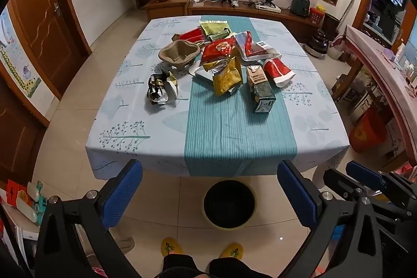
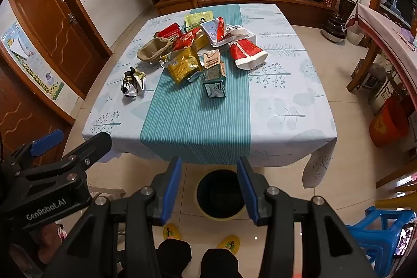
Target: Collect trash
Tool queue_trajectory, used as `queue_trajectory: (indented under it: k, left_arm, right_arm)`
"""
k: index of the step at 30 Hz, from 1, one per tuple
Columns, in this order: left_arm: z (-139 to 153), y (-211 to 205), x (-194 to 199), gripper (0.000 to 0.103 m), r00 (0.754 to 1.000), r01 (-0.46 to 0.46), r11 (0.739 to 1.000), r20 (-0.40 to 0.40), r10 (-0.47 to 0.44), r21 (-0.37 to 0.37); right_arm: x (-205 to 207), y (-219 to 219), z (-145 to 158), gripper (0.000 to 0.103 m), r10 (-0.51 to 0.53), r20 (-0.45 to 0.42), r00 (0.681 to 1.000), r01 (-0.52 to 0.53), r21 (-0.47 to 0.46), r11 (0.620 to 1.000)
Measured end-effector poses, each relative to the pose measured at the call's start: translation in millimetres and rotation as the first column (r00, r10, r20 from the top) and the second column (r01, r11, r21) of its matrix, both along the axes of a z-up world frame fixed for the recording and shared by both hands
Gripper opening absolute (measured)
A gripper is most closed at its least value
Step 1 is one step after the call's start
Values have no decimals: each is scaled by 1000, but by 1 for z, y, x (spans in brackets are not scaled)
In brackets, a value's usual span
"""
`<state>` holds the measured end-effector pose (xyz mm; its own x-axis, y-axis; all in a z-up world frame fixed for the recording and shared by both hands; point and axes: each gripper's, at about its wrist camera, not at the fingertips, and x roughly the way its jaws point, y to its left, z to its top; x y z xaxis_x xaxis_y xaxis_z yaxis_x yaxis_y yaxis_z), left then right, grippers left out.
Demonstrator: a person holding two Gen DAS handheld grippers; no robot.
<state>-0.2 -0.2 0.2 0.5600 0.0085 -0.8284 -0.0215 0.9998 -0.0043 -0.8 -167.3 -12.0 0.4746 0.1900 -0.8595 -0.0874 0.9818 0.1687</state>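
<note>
- The left gripper, with blue-padded fingers, hung below the near table edge with its jaws spread wide and nothing between them.
- The right gripper waited just beside it, its jaws also parted, more narrowly, and likewise empty.
- The trash lay heaped on the far half of the table covered by a pale leaf-print cloth: a crumpled black-and-gold foil wrapper stood apart on the left; a yellow snack bag, a teal-and-brown drink carton and a red-and-white paper cup on its side lay nearest.
- A brown moulded-pulp cup holder and red packets sat behind them.
- The round black-lined bin stood on the floor just under the near edge, directly below both grippers.
- Nothing seemed collected yet, so the step was judged to be the first reach.
- It would go best starting with the isolated foil wrapper or the carton, each free of the heap.
- The foil would likely crush, so a central pinch suited it.
- Pulling buried packets first risked scattering the pile.
</note>
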Motion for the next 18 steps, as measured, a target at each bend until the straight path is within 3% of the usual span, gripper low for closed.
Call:
queue_trajectory:
  k: [18]
  left_arm:
    - [10, -6, -4, 101, 1000, 5, 1000, 0, -5, -2]
  right_arm:
    - [-5, -5, -3, 44, 9, -6, 1000, -9, 8, 1000]
